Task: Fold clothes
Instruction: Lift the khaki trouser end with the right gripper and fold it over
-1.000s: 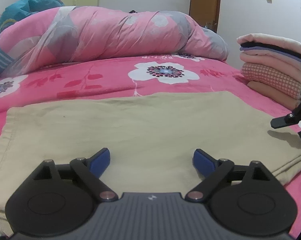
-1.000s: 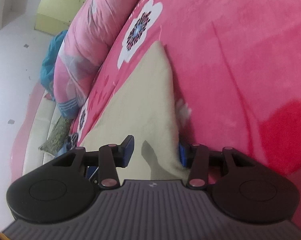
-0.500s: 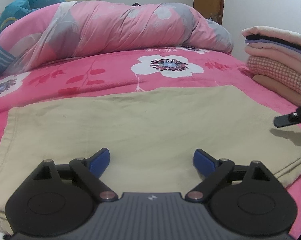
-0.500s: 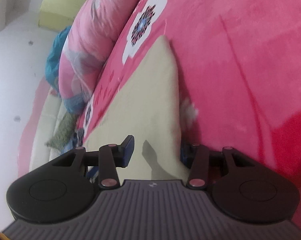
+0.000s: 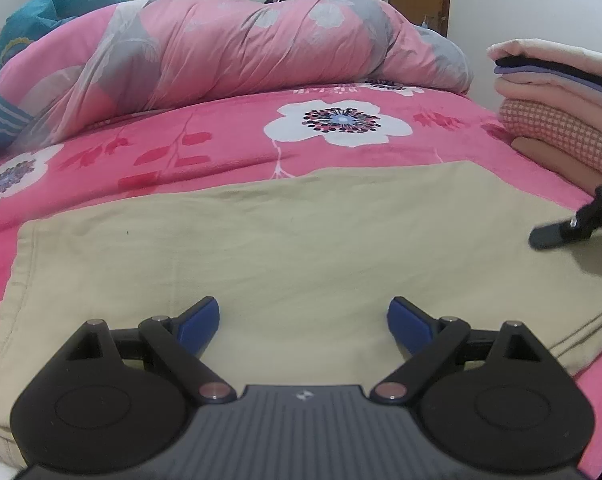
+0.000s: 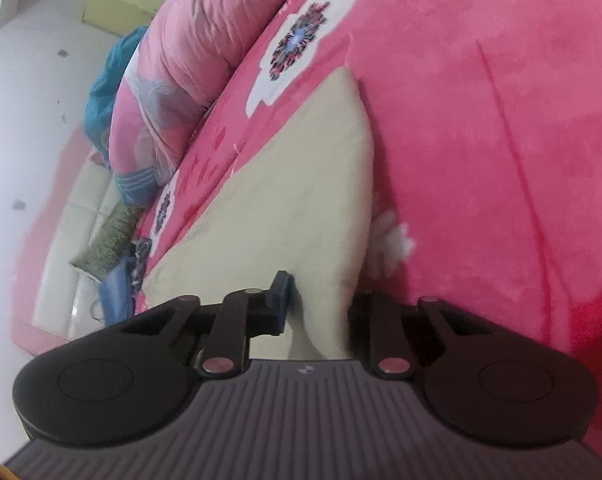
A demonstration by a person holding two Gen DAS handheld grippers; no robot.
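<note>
Far left, a blue cloth (image 5: 41, 8) and a rolled pink quilt (image 5: 237, 52) sit at the back of the bed (image 5: 229, 136). In front of them the beige garment (image 5: 301, 240) lies flat on the pink flowered bedspread, its long axis running left to right across the left wrist view, its left edge a hemmed short side and its right end reaching toward the stack of folded clothes (image 5: 561, 96).

The left hand-held gripper (image 5: 303, 322) hangs over the garment's near middle with its blue pads spread wide and nothing between them. At the right end, the right hand-held gripper (image 6: 321, 304) has just been closing its jaws, and the garment's side edge is bunched and pinched between them.

The pinch looks shallow, near the very edge, so my judgement is that the cloth could slip free once lifted. If only the top layer is caught, the layers could part and the fold come out skewed. With the left side unheld, a pull from the right may drag the whole piece across the bedspread instead of folding it.
</note>
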